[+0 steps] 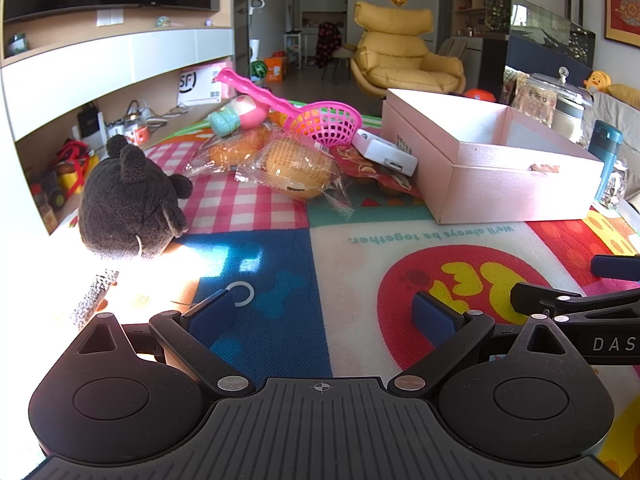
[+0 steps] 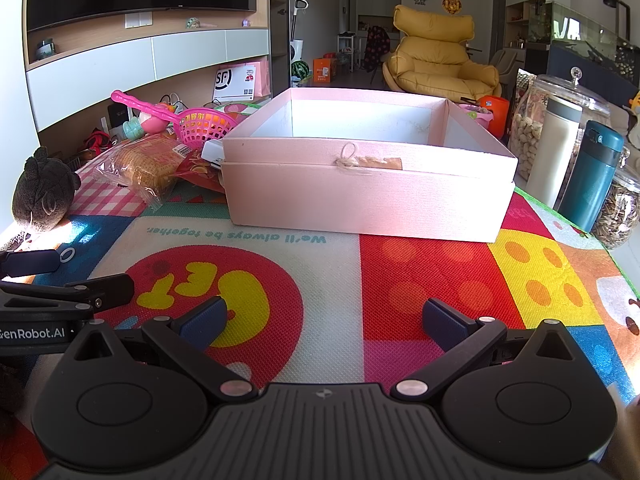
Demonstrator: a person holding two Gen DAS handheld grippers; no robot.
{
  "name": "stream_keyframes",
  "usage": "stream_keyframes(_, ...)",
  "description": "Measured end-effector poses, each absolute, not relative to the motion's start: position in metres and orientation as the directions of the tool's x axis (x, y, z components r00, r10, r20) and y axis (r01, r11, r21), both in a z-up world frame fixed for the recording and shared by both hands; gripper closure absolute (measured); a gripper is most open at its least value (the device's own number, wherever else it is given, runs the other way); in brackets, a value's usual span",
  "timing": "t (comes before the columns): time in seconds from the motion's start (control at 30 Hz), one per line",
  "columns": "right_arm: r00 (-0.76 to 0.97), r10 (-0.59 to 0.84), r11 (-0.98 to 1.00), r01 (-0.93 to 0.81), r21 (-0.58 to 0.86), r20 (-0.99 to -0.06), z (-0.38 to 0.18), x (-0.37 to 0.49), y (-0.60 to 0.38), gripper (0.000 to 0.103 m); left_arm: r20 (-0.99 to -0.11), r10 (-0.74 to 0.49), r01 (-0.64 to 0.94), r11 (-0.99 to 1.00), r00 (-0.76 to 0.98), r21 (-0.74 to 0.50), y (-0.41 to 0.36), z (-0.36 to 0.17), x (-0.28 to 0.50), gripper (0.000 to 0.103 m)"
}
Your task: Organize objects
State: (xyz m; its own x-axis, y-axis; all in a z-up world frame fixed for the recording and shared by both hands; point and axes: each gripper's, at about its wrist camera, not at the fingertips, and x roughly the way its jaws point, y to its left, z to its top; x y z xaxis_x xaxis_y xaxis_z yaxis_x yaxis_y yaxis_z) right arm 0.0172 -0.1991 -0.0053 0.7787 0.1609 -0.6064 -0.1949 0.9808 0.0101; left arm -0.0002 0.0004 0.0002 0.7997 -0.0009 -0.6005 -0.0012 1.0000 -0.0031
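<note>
An open, empty pink box [image 2: 368,196] stands on the colourful mat [image 2: 400,280], straight ahead of my right gripper [image 2: 324,320], which is open and empty. My left gripper [image 1: 324,312] is open and empty too. Left of the box lies a pile: two wrapped breads [image 1: 296,168], a pink net scoop [image 1: 320,120], a white charger [image 1: 384,150], a pink and teal toy [image 1: 236,114] and a red snack packet [image 1: 372,170]. A dark plush toy [image 1: 128,204] sits at the left. A small white ring [image 1: 244,292] lies by my left finger.
A teal flask [image 2: 592,176], a white bottle [image 2: 556,148] and glass jars [image 2: 532,120] stand right of the box. A TV shelf [image 1: 120,52] with cables runs along the left. A yellow armchair [image 2: 440,56] stands behind.
</note>
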Motion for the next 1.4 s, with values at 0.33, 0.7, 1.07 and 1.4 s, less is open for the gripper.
stream_keyframes(0.33,0.779,0.161,0.981,-0.195,0.01,-0.606,-0.005,0.016,-0.198,0.0,-0.6,-0.001,-0.001,1.0,0.8,-0.003,0.001,0.002,0.0,0.004)
stream_keyframes(0.7,0.779,0.159,0.981,-0.196,0.005,-0.606,-0.006,0.017,-0.198,0.0,-0.6,0.009,-0.003,1.0,0.8,0.01,-0.004,0.0,0.0,0.003)
stream_keyframes(1.07,0.776,0.178,0.975,-0.222,0.001,-0.605,-0.004,0.018,-0.201,0.0,-0.606,-0.064,0.076,0.997,0.793,-0.007,0.003,0.011,-0.011,0.005)
stream_keyframes(1.4,0.7,0.187,0.969,-0.246,0.014,-0.689,0.005,0.034,-0.2,0.0,-0.566,0.127,-0.093,0.992,0.815,0.089,0.082,0.052,0.028,0.005)
